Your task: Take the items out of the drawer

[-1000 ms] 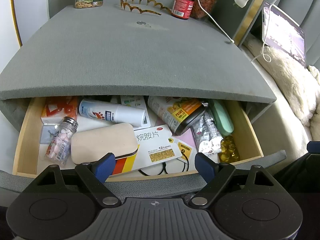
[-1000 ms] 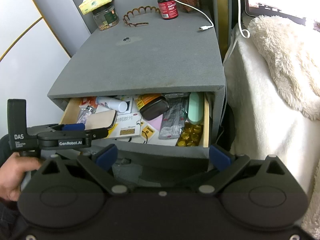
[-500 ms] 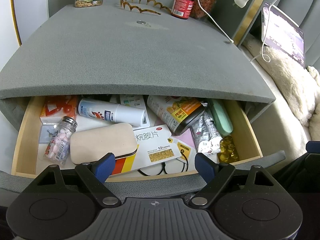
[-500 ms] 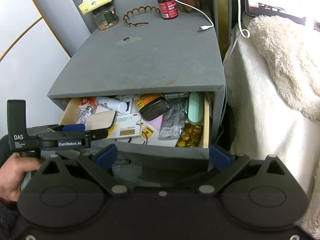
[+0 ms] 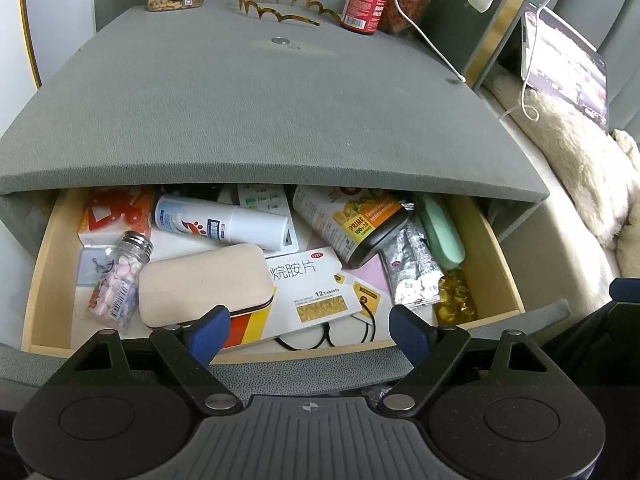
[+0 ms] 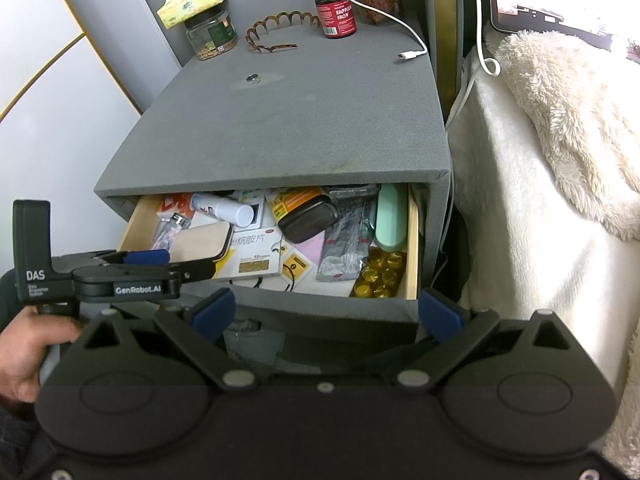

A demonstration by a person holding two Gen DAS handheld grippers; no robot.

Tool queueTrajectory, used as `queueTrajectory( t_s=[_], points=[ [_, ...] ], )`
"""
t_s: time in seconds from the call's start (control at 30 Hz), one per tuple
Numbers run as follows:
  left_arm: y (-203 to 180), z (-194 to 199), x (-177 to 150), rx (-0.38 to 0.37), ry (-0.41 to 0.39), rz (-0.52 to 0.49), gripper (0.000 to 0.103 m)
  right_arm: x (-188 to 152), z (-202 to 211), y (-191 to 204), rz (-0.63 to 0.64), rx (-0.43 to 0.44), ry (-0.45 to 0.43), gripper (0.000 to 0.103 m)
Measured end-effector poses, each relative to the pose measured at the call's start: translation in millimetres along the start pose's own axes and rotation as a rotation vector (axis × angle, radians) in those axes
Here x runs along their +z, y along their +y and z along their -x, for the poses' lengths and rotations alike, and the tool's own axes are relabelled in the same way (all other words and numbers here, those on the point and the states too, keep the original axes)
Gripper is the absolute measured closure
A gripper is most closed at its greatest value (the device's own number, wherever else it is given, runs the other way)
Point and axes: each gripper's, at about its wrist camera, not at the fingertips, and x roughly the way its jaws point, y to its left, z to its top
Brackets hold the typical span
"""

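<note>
Left gripper (image 5: 310, 328): jaws apart, nothing between, poised over drawer (image 5: 496, 256) front edge. Beige case (image 5: 204, 284) lies just beyond your left pad, long axis across the drawer, w/ left hand nearer. Right gripper (image 6: 326, 314): spread, empty, farther back.
</note>
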Motion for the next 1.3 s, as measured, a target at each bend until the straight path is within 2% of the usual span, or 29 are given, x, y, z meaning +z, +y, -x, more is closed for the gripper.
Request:
queueTrajectory(
  t_s=[1.3],
  points=[
    [3.5, 2.1, -7.3, -0.008, 0.011, -0.004, 0.021, 1.4, -3.4, 0.8, 0.013, -0.017, 0.012, 0.004]
  ],
)
